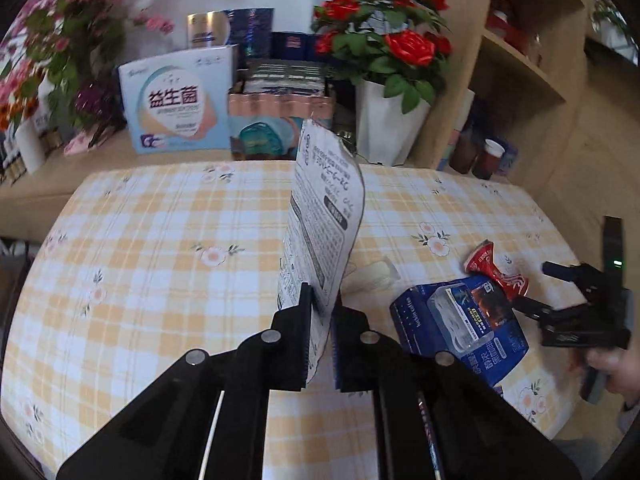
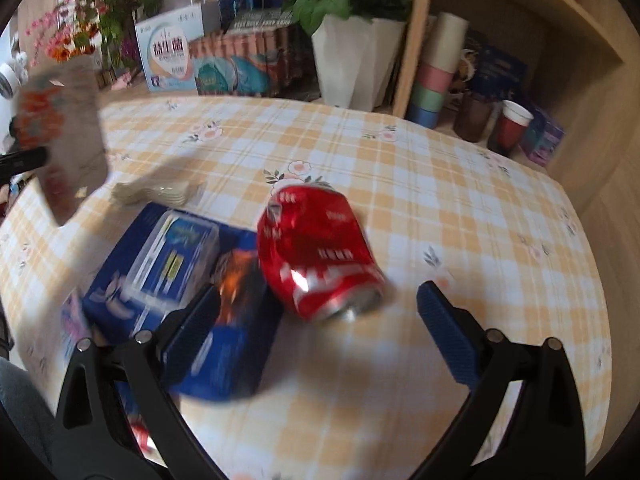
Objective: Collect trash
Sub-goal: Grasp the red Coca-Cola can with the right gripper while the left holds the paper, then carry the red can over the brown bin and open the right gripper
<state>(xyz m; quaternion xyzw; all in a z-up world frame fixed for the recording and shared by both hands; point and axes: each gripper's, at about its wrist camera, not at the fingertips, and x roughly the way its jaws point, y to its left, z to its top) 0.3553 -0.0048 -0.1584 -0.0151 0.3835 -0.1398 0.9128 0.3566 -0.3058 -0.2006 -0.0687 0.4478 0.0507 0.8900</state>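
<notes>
Left wrist view: the left gripper (image 1: pixel 320 316) is clamping a flat white printed paper wrapper (image 1: pixel 326 216) between its black pads, with the wrapper standing upright above the yellow-and-white checked tablecloth (image 1: pixel 160 240). One piece of trash is therefore judged to be in hand, though no bin is showing in either view.

Right wrist view: the right gripper (image 2: pixel 320 312) is holding its blue-padded fingers (image 2: pixel 448 336) wide apart with nothing between them, and is pointing down at a crushed red aluminium drink can (image 2: pixel 316 252) lying on its side near the middle of the table. A blue cardboard coffee box with a clear plastic window (image 2: pixel 176 280) is lying just left of the can, touching or nearly touching it; motion blur is preventing a firmer reading. A pale crumpled item (image 2: pixel 160 194) is lying farther back on the left.

Remaining work, as judged: can, box and the pale item are waiting on the table, uncollected. The can is appearing to be the next target.
</notes>
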